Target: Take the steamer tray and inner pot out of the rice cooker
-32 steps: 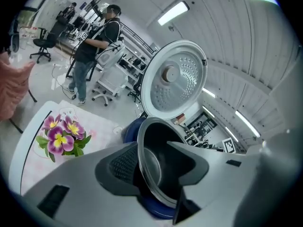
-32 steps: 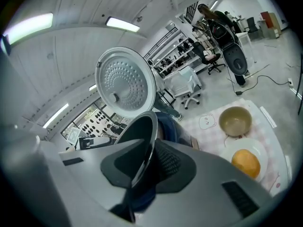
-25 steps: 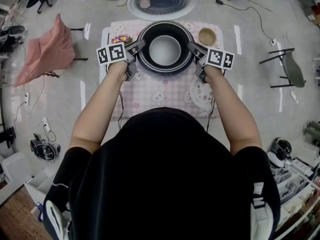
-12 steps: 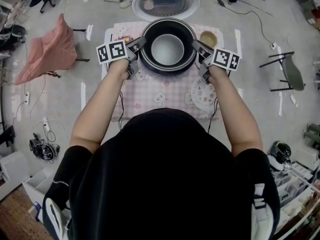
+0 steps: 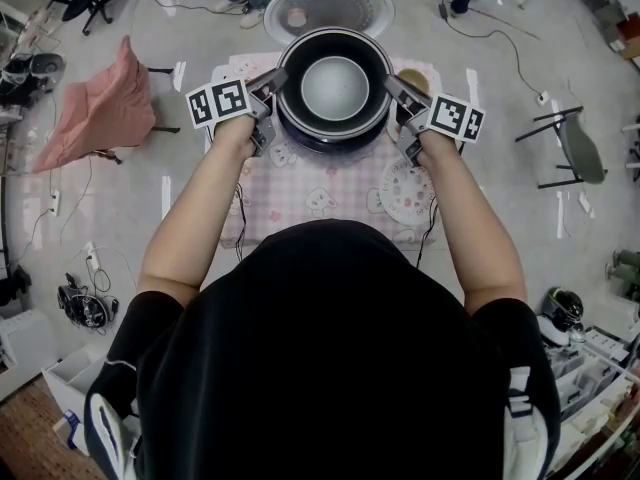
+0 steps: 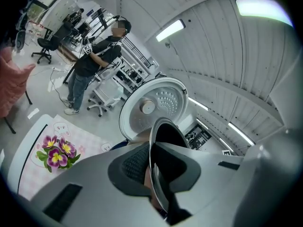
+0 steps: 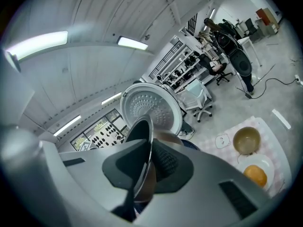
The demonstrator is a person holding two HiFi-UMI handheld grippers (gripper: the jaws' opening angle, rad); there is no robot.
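- Steel-grey inner pot looks larger and sits higher in the head view than a second ago. It is rising out of the dark-blue rice cooker, whose lid stands open at the table's far edge.
  - The left gripper clamps the pot's left rim and the right gripper its right rim.
  - I judge the lift under way, with the pot not yet clear of the cooker.
  - A white perforated disc, probably the steamer tray, lies on the pink checked cloth near the table's right edge, so that half seems done.
- Left gripper view: the left gripper has just been closing its jaws. They now stand narrow, with the pads pinching the thin rim of the inner pot upright between them.
- Right gripper view: the right gripper is likewise narrow, with the rim of the inner pot squeezed between its pads. A tan bowl sits on the cloth beyond.
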